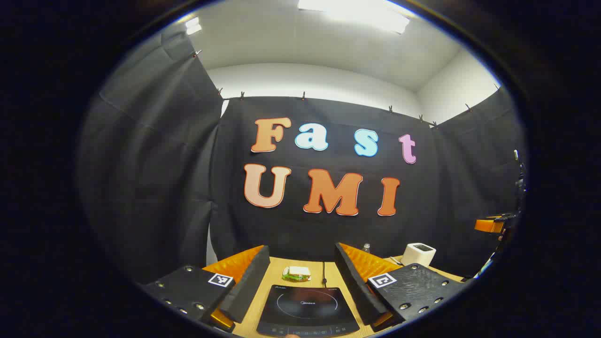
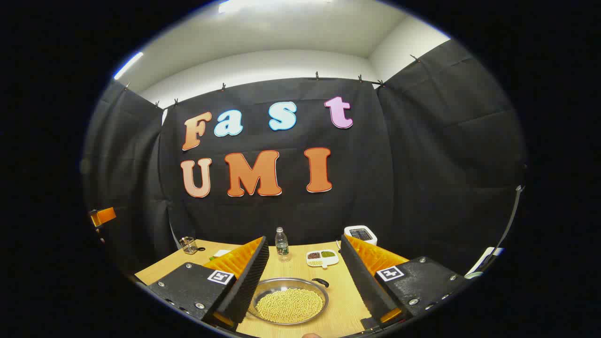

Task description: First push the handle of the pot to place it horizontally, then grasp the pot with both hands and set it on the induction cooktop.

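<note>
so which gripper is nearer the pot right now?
Right. The right gripper hangs open just above the pot, which sits between its fingers in its view. The left gripper hangs open over the induction cooktop instead.

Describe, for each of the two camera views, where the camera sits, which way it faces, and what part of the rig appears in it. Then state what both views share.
Left gripper view: rides on the left gripper, facing forward over the induction cooktop; its own two open fingers frame the bottom.
Right gripper view: rides on the right gripper, facing forward over the pot of beans; its own open fingers show below.
Shared: the wooden table and the white device at the back.
</note>
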`<state>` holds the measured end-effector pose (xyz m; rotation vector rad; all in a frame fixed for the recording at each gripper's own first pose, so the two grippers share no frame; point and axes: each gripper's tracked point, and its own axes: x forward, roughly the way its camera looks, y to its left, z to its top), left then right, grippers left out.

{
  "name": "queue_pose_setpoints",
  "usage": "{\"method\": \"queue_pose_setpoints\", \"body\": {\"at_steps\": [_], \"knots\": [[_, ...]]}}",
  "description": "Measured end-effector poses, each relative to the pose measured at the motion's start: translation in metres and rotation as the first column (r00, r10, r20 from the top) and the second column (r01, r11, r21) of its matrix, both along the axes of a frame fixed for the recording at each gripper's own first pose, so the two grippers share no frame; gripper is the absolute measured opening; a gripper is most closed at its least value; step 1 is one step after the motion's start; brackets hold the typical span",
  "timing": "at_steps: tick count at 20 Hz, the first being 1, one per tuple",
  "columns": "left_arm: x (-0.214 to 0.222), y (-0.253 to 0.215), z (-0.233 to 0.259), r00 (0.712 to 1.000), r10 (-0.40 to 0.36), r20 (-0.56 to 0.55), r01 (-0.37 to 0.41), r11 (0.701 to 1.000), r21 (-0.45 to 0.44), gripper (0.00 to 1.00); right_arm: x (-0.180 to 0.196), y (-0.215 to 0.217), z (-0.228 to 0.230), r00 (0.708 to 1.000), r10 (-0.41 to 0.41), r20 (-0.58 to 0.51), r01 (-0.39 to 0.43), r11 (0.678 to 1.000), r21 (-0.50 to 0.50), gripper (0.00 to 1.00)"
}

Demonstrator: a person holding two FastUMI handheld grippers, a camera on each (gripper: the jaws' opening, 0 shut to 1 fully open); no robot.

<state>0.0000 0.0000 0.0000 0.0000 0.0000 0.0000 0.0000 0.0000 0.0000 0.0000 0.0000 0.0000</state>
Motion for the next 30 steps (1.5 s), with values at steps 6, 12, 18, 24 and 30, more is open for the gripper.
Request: {"method": "queue_pose_setpoints", "body": {"at_steps": [6, 12, 18, 24, 30], "knots": [[-0.003, -0.006, 0.003, 1.0, -0.002, -0.002, 0.002, 1.0, 0.027, 0.89, -0.004, 0.004, 0.004, 1.0, 0.013, 0.0, -0.013, 1.0, -0.009, 0.95], [-0.006, -0.007, 0.001, 1.0, -0.001, -0.008, 0.001, 0.999, 0.034, 0.89, -0.006, 0.004, 0.003, 1.0, 0.015, -0.002, -0.015, 1.0, -0.01, 0.95], [-0.005, -0.004, 0.002, 1.0, 0.007, -0.008, -0.007, 0.999, 0.037, 0.89, -0.008, 0.005, 0.005, 1.0, 0.02, 0.013, -0.019, 1.0, -0.014, 0.95], [-0.007, -0.006, 0.002, 1.0, 0.006, -0.015, -0.005, 0.999, 0.047, 0.89, -0.008, 0.008, 0.002, 1.0, 0.023, 0.006, -0.023, 0.999, -0.024, 0.95], [-0.008, -0.006, -0.001, 1.0, 0.007, -0.024, -0.005, 0.998, 0.057, 0.89, -0.008, 0.015, -0.007, 0.999, 0.039, -0.013, -0.04, 0.998, -0.039, 0.82]]}}
